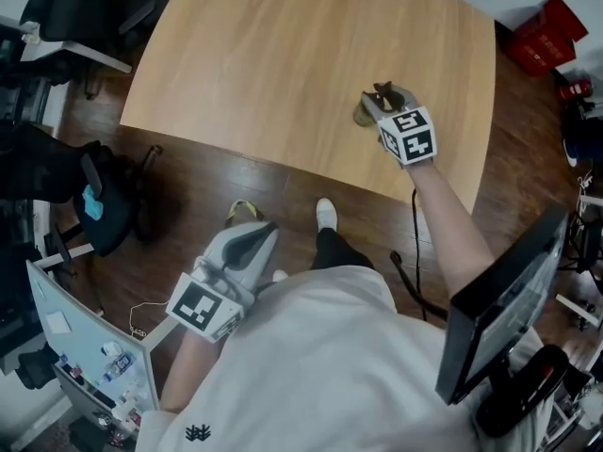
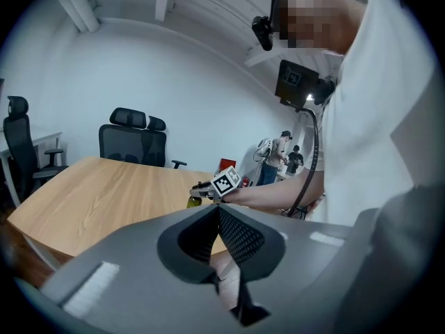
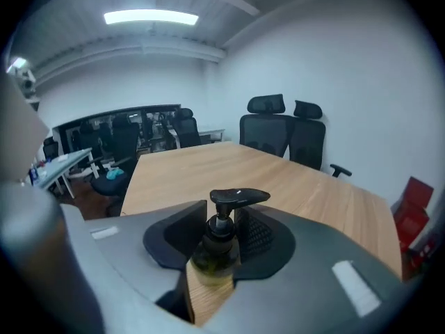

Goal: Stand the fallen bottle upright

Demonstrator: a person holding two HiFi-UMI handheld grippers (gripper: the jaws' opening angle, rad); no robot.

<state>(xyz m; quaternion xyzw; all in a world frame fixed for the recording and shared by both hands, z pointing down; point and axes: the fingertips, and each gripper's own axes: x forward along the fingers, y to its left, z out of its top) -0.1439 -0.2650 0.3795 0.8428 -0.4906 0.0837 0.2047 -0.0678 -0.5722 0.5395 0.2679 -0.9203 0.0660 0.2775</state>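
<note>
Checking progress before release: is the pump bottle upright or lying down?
Upright: in the right gripper view the pump bottle stands between the right gripper's closed jaws, pump head on top, base toward the table.

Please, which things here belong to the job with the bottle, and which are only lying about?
Belong to the job:
- pump bottle, gripped by the right tongs
- wooden table on which it rests

Only lying about:
- left tongs, shut and empty, off the table near the person's body
- black office chairs
- red box on the floor
- monitor
</note>
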